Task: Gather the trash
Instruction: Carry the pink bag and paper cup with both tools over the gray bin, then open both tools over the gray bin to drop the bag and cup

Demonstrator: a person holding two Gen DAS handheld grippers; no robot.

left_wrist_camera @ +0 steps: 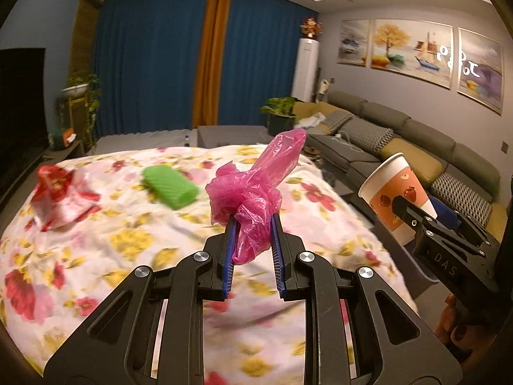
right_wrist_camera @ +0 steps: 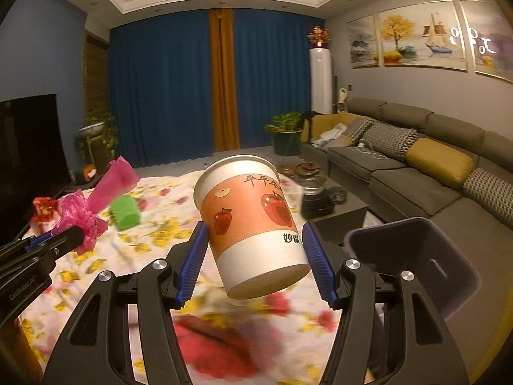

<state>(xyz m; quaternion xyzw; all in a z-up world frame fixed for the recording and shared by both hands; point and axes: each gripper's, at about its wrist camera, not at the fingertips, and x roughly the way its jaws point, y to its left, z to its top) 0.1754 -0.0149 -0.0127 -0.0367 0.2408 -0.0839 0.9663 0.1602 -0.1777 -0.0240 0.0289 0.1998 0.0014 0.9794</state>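
A pink plastic bag [left_wrist_camera: 253,192] is clamped by the left gripper [left_wrist_camera: 253,224]; a paper cup [right_wrist_camera: 253,221] is pinched by the right gripper [right_wrist_camera: 255,240]. A purple bin [right_wrist_camera: 413,256] is seen at 3 o'clock of the cup.

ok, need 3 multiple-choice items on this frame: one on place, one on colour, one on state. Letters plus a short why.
1. Where is the purple bin relative to the right gripper?
A. lower right of it
B. far left
C. on the sofa

2. What colour is the plastic bag in the left gripper?
A. green
B. pink
C. white

3. How is the paper cup held?
A. lying on the floral cloth
B. inside the bin
C. gripped, tilted, off the cloth

Answers:
1 A: the right wrist view shows the bin's open rim past the right finger.
2 B: pink film bunches between the left fingers.
3 C: both pads press its sides and its base hangs above the floral cloth.
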